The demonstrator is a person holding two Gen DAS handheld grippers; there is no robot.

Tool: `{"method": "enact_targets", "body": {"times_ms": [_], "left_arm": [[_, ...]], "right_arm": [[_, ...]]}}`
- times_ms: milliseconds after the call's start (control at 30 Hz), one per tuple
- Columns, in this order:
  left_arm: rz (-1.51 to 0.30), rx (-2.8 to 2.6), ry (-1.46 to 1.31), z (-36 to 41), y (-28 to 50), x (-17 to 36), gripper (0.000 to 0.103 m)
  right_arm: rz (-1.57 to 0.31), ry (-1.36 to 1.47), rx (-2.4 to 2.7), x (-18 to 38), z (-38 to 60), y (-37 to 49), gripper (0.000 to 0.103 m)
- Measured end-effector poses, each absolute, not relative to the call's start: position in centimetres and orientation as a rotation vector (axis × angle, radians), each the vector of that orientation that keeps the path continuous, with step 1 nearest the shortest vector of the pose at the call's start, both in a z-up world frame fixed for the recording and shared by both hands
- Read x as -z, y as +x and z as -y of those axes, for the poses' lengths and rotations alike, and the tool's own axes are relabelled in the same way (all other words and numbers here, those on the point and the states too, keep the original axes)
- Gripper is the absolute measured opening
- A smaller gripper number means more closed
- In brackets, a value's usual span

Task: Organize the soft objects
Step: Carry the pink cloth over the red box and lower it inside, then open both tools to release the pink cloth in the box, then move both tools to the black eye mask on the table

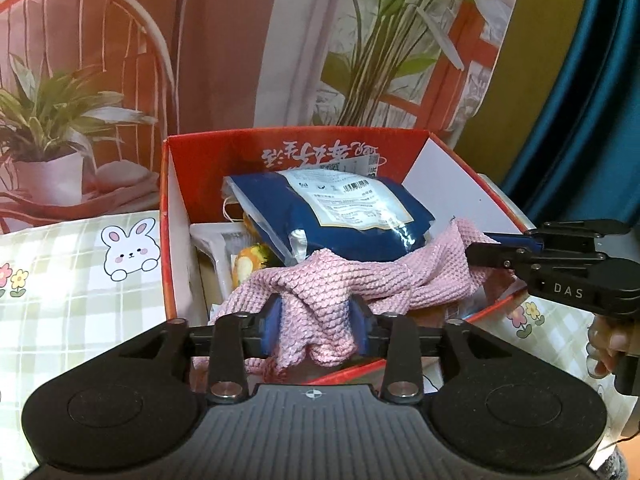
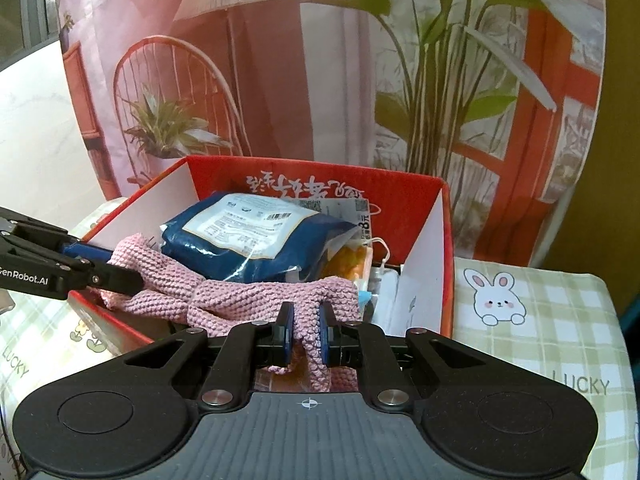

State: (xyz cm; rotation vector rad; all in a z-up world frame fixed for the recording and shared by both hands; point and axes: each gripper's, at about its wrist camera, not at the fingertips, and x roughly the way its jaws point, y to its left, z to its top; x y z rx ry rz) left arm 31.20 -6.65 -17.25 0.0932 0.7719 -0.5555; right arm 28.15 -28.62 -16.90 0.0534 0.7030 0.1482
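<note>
A pink knitted cloth (image 1: 360, 280) (image 2: 248, 296) lies draped over the contents of a red cardboard box (image 1: 166, 200) (image 2: 446, 240), its near end hanging over the front rim. In the left wrist view my left gripper (image 1: 317, 326) stands open, with a loose, plump bunch of the cloth between its blue pads. My right gripper (image 2: 306, 332) is shut on a thin fold at the cloth's other end. Each gripper shows in the other's view, the right (image 1: 486, 248) and the left (image 2: 120, 268), at opposite ends of the cloth. A blue packet (image 1: 344, 216) (image 2: 248, 240) lies in the box behind the cloth.
An orange snack pack (image 2: 352, 258) and white packets (image 1: 216, 248) sit in the box too. The box stands on a green plaid tablecloth (image 1: 60, 280) (image 2: 540, 340) with bunny prints. A printed backdrop (image 1: 240, 60) hangs close behind. A person's hand (image 1: 608, 344) holds the right gripper.
</note>
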Motion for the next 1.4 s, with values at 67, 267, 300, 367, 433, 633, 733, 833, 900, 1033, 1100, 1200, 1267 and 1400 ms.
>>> {"method": "enact_targets", "body": {"times_ms": [67,267,300,367,433,633,733,833,900,1033,1100,1200,1267,1400], "left_arm": [[-0.754,0.550,0.090,6.6,30.7,16.9,0.067],[-0.672,0.522,0.081,6.1,28.7,15.5,0.096],[-0.660,0.511,0.083,6.0,28.3,15.3,0.096],[-0.644,0.488,0.087,5.7,27.4,15.1,0.098],[-0.624,0.473,0.091,5.4,26.1,15.1,0.102],[-0.614,0.392,0.116,3.9,22.0,16.2,0.103],[-0.612,0.344,0.143,2.9,19.8,17.3,0.103],[-0.622,0.312,0.169,2.3,17.7,18.6,0.103],[-0.639,0.309,0.161,1.8,16.5,19.6,0.103],[-0.669,0.312,0.134,0.8,14.8,21.5,0.103],[-0.678,0.312,0.118,0.4,14.1,22.4,0.103],[-0.704,0.307,0.107,0.1,13.5,23.6,0.103],[-0.712,0.311,0.123,0.1,13.1,24.3,0.103],[-0.715,0.303,0.182,0.4,12.1,25.6,0.103]], "right_arm": [[-0.699,0.054,-0.141,16.7,28.6,27.9,0.018],[-0.647,0.023,-0.126,15.5,28.4,26.3,0.051],[-0.627,0.020,-0.118,15.3,28.3,25.8,0.063],[-0.592,0.018,-0.115,14.9,28.2,24.9,0.072],[-0.576,0.018,-0.113,14.6,28.0,24.2,0.084],[-0.509,0.054,-0.113,14.2,27.2,20.7,0.102],[-0.472,0.013,-0.085,14.7,26.2,18.5,0.102],[-0.474,-0.003,-0.063,15.9,25.2,16.4,0.102],[-0.504,0.039,-0.079,17.0,24.9,15.3,0.102],[-0.581,0.115,-0.082,19.8,24.2,13.0,0.103],[-0.618,0.137,-0.084,21.1,23.8,12.1,0.103],[-0.673,0.127,-0.085,22.9,22.7,10.4,0.102],[-0.704,0.104,-0.089,23.7,22.0,9.5,0.102],[-0.766,0.084,-0.099,25.0,21.1,8.1,0.102]]}}
